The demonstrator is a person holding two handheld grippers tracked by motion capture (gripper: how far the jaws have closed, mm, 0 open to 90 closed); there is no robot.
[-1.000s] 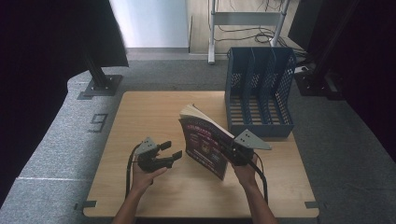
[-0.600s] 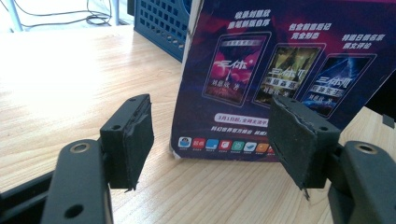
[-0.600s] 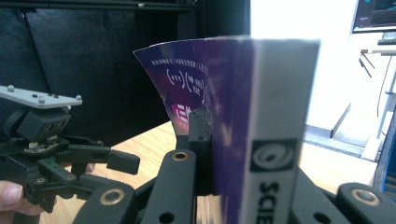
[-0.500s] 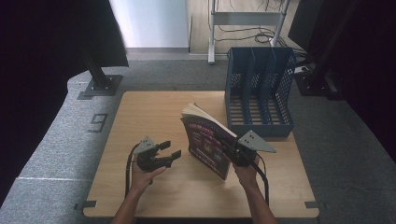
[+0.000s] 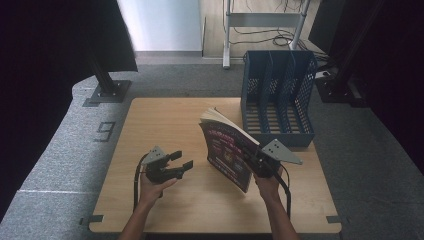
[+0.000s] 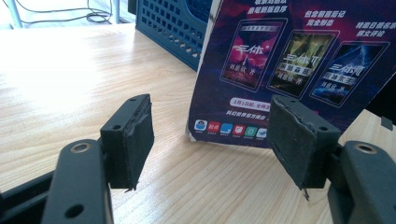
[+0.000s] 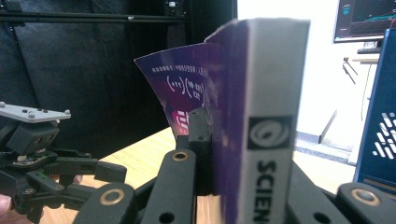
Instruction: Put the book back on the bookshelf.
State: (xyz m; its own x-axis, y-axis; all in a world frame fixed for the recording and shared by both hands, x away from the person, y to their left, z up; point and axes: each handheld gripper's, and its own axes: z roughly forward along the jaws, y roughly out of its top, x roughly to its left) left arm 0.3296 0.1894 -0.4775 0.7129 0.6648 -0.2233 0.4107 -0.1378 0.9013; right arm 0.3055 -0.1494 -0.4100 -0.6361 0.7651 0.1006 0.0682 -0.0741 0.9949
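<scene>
A thick paperback book [image 5: 226, 149] with a purple cover stands tilted on its lower edge on the wooden table [image 5: 165, 115]. My right gripper [image 5: 248, 151] is shut on its lower spine end, and the white spine [image 7: 271, 93] rises between the jaws in the right gripper view. My left gripper [image 5: 181, 159] rests on the table a little left of the book, open, with nothing between its pads [image 6: 133, 135]. In the left gripper view the book's back cover [image 6: 289, 60] stands just beyond the open jaws.
A blue mesh file rack [image 5: 277, 100] with three slots stands at the table's back right, close behind the book; it also appears as the blue rack [image 6: 173, 28] and the blue wall [image 7: 378, 126]. Grey carpet surrounds the table.
The right gripper and the book have shifted slightly to the right. The left gripper has kept still.
</scene>
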